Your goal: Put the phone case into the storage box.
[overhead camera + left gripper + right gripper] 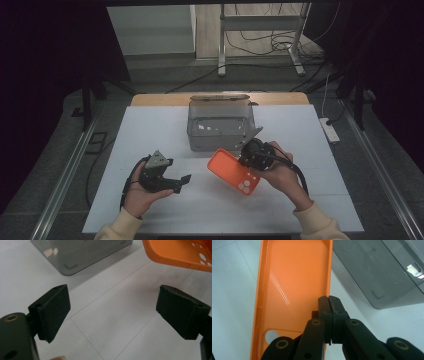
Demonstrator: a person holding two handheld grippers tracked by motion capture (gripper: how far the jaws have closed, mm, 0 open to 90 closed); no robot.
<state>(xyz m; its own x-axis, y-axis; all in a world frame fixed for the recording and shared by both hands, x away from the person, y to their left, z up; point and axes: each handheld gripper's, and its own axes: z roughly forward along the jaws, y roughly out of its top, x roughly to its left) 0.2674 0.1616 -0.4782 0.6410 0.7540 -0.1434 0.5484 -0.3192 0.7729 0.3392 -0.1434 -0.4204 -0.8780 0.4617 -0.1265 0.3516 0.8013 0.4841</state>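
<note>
An orange phone case (234, 171) hangs tilted above the white table, just in front of a grey see-through box (220, 127). My right gripper (248, 156) is shut on the case's long side wall. The right gripper view looks into the case's hollow inside (292, 285), where the closed jaws of my right gripper (329, 298) pinch its rim, with the box (377, 272) at the right. My left gripper (182, 182) lies low at the front left, open and empty. In its own view the left gripper (113, 293) stands wide apart over bare table, the case (175, 252) at top right and the box (80, 252) at top left.
The box's lid (220, 97) stands open at the back, and a flap sticks out on its right side. A white power strip (330, 131) lies off the table's right edge. A metal stand (260, 30) and cables are on the floor behind.
</note>
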